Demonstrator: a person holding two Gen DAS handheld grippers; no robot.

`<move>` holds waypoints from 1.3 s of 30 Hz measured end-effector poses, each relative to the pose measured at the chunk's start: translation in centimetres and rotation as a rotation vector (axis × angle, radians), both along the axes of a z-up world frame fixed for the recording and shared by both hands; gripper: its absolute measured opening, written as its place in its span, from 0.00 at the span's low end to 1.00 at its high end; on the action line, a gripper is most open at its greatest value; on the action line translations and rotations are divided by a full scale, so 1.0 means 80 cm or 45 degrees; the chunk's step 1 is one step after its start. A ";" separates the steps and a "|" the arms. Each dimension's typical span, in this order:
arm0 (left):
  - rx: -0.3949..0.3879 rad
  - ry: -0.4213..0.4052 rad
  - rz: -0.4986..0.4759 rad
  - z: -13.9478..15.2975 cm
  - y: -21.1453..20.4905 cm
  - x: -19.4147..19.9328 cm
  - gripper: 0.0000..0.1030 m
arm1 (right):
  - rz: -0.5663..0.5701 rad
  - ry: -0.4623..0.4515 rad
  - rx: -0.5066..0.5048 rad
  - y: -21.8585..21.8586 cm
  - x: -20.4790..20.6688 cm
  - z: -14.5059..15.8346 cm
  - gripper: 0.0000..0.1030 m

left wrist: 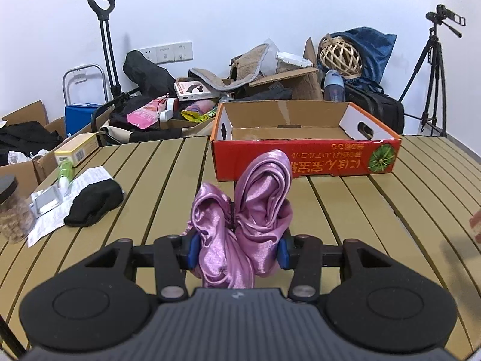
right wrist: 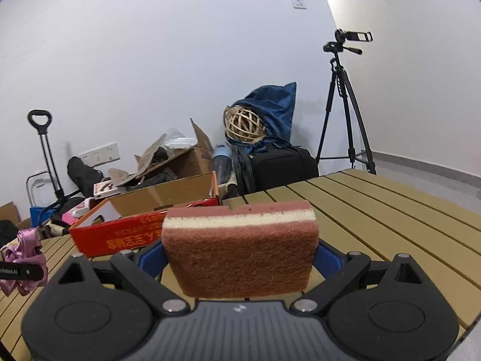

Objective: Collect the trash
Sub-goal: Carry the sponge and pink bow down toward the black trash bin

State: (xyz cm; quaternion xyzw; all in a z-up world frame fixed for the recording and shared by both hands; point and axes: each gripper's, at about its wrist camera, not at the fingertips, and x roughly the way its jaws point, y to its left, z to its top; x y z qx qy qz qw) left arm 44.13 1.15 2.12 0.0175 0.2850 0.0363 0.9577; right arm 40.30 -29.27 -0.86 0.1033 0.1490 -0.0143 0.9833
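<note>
- Pink satin cloth: one, clenched in left tool, off the counter, short of the red cardboard box.
- Sponge: one, gripped by right tool, also airborne.
- Risk: slippery cloth trails, snags box wall; both tools may collide over one box.
- Left on counter: one black sock, one jar.

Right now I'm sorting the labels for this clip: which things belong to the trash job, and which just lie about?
In the job:
- pink satin cloth, in the left tool
- sponge, in the right tool
- red cardboard box, open

Lying about:
- black cloth
- printed paper
- jar
- yellow box
- tripod
</note>
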 end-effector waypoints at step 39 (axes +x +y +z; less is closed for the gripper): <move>-0.139 0.039 -0.052 -0.079 0.028 -0.301 0.46 | 0.426 0.160 -0.218 0.086 -0.239 -0.086 0.95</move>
